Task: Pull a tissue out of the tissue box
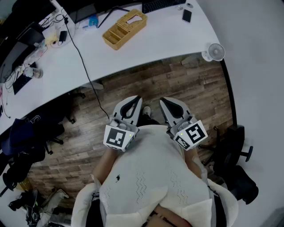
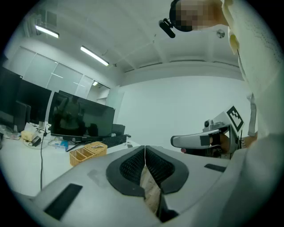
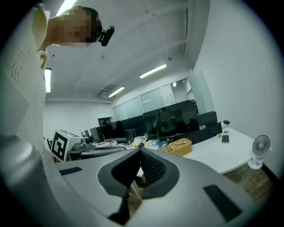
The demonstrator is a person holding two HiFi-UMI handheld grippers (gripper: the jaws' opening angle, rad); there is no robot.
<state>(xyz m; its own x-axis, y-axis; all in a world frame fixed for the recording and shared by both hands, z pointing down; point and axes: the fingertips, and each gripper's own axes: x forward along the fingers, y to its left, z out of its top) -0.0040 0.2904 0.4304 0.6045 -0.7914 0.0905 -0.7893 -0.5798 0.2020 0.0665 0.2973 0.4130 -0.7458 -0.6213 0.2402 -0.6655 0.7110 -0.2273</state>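
Note:
The tissue box is a tan wicker case with open side compartments. It sits on the white desk far ahead of me, with something pale showing in its top slot. It also appears small in the left gripper view as the wicker box and in the right gripper view as the wicker box. My left gripper is held close to my body over the wooden floor, its jaws shut and empty. Beside it, my right gripper is also shut on nothing. Both are well short of the desk.
A keyboard, a phone and a small white fan are on the desk. A black cable runs across it to the floor. Dark monitors stand behind. Office chairs crowd the left, another chair the right.

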